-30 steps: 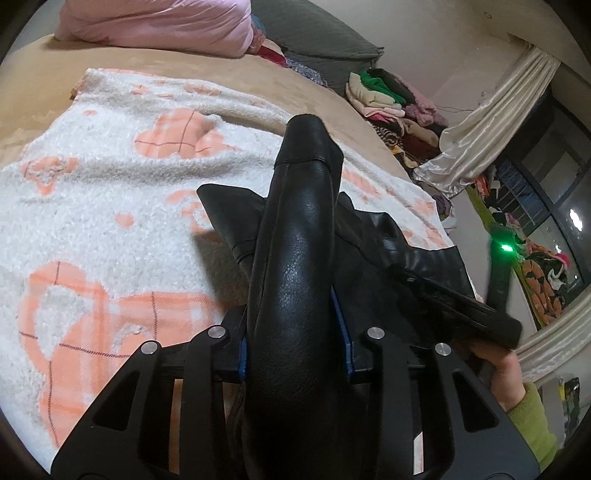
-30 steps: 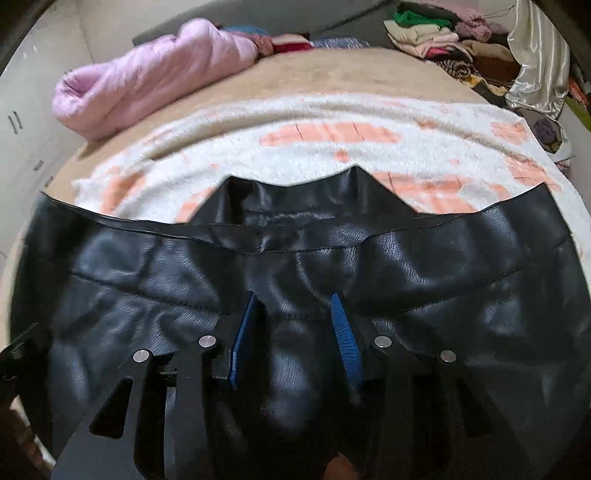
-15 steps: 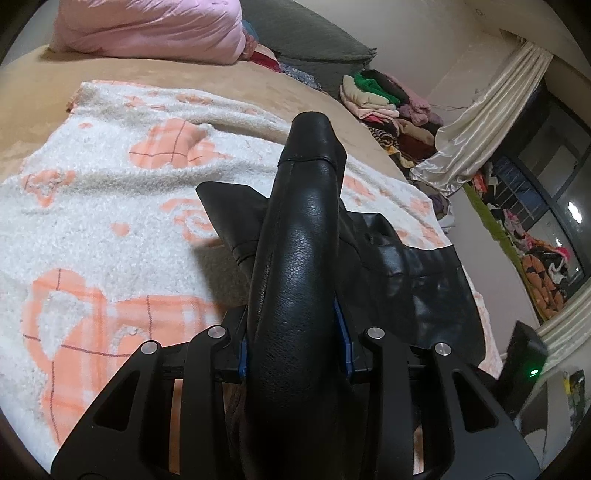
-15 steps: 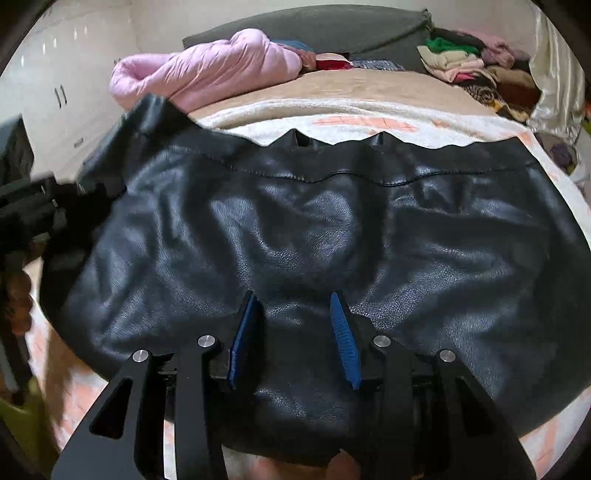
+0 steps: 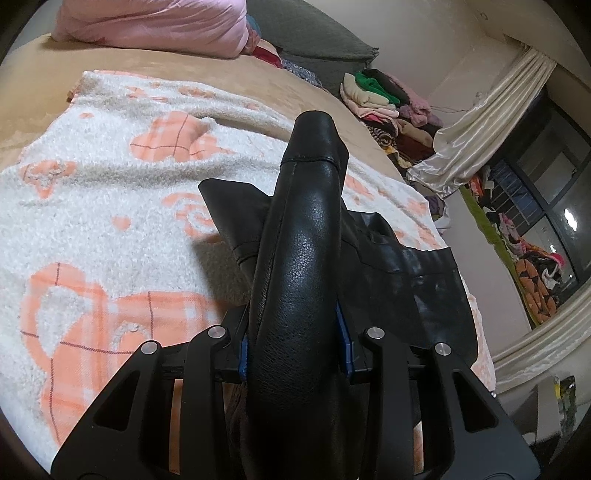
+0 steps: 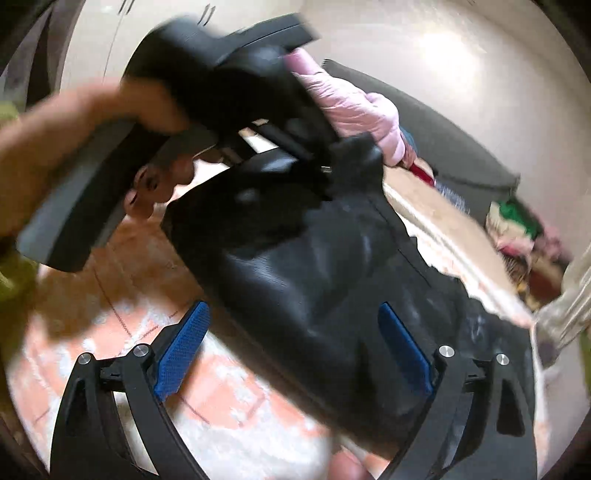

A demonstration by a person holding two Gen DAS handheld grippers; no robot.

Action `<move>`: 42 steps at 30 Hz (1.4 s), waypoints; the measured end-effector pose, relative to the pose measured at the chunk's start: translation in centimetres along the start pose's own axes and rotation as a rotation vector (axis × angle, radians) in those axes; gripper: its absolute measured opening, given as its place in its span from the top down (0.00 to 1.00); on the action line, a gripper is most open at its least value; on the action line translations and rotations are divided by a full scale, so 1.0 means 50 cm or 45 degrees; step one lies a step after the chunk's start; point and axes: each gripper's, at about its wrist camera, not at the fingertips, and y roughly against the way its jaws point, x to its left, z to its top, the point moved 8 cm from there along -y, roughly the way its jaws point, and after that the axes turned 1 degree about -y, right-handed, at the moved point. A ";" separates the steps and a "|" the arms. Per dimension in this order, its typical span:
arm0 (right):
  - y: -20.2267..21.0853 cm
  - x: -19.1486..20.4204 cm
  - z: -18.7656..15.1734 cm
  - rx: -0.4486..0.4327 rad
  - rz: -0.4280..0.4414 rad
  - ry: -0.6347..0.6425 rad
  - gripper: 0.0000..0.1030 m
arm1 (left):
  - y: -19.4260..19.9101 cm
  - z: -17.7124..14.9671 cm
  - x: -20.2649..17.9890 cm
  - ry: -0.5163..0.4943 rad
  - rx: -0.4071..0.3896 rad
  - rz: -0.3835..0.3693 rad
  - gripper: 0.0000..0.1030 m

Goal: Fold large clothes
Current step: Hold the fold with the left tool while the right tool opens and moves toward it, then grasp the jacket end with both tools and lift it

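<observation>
A black leather garment (image 5: 299,266) lies partly on the white and orange blanket (image 5: 92,206) on the bed. My left gripper (image 5: 295,343) is shut on a thick fold of it, which rises between the blue pads and hides the tips. In the blurred right wrist view the garment (image 6: 325,266) stretches from my left gripper (image 6: 325,166), held high at upper left, down to the right. My right gripper (image 6: 295,343) is open, its blue pads (image 6: 181,347) wide apart on either side of the leather, not clamping it.
A pink duvet (image 5: 155,26) and a grey headboard cushion (image 5: 314,44) lie at the bed's far end. A pile of folded clothes (image 5: 384,99) sits at the far right corner, next to a cream curtain (image 5: 491,125). A dark window (image 5: 554,192) is on the right.
My right gripper has opened and let go of the garment, and swung to a tilted view. My left gripper keeps its hold, raised slightly.
</observation>
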 end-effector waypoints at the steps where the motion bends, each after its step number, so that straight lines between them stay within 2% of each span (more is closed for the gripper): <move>1: -0.007 0.015 0.004 -0.001 -0.019 0.044 0.11 | 0.000 0.001 0.000 0.002 0.001 -0.003 0.75; 5: -0.027 0.035 0.018 -0.028 -0.136 0.146 0.13 | 0.001 0.004 0.005 0.015 0.006 -0.017 0.75; 6: -0.029 0.036 0.021 -0.038 -0.158 0.160 0.18 | 0.001 0.004 0.006 0.022 0.007 -0.024 0.75; 8: -0.024 0.042 0.020 -0.056 -0.120 0.168 0.46 | 0.001 0.006 0.008 0.027 0.008 -0.025 0.75; 10: -0.006 0.046 0.022 -0.096 -0.092 0.152 0.66 | 0.003 0.008 0.013 0.052 0.010 -0.046 0.68; 11: 0.006 0.040 0.024 -0.123 -0.088 0.132 0.69 | 0.005 0.009 0.015 0.069 0.010 -0.059 0.57; 13: 0.027 0.012 0.029 -0.165 -0.067 0.052 0.75 | 0.004 0.011 0.024 0.112 0.023 -0.081 0.43; 16: 0.036 -0.006 0.034 -0.178 -0.047 0.018 0.77 | 0.001 0.008 0.036 0.158 0.041 -0.085 0.33; 20: 0.038 -0.008 0.030 -0.177 -0.037 0.013 0.77 | -0.006 0.001 0.032 0.201 0.071 -0.136 0.33; 21: 0.037 -0.008 0.029 -0.178 -0.033 0.008 0.77 | -0.009 -0.002 0.029 0.197 0.076 -0.136 0.36; 23: 0.021 -0.018 0.036 -0.175 -0.028 0.004 0.77 | -0.006 -0.002 0.025 0.180 0.062 -0.120 0.55; 26: 0.031 -0.018 0.043 -0.180 -0.027 -0.011 0.77 | 0.012 0.005 0.004 0.143 0.015 -0.121 0.70; 29: 0.054 -0.037 0.048 -0.200 -0.016 -0.051 0.77 | 0.038 0.016 -0.042 0.051 -0.042 -0.093 0.72; 35: 0.131 -0.106 0.046 -0.291 -0.026 -0.140 0.78 | 0.073 0.029 -0.149 -0.030 -0.104 -0.079 0.72; 40: 0.200 -0.177 0.035 -0.361 -0.084 -0.203 0.80 | 0.074 0.052 -0.262 -0.127 -0.114 -0.065 0.72; 42: 0.229 -0.214 0.028 -0.386 -0.101 -0.248 0.81 | 0.068 0.061 -0.316 -0.176 -0.112 -0.062 0.69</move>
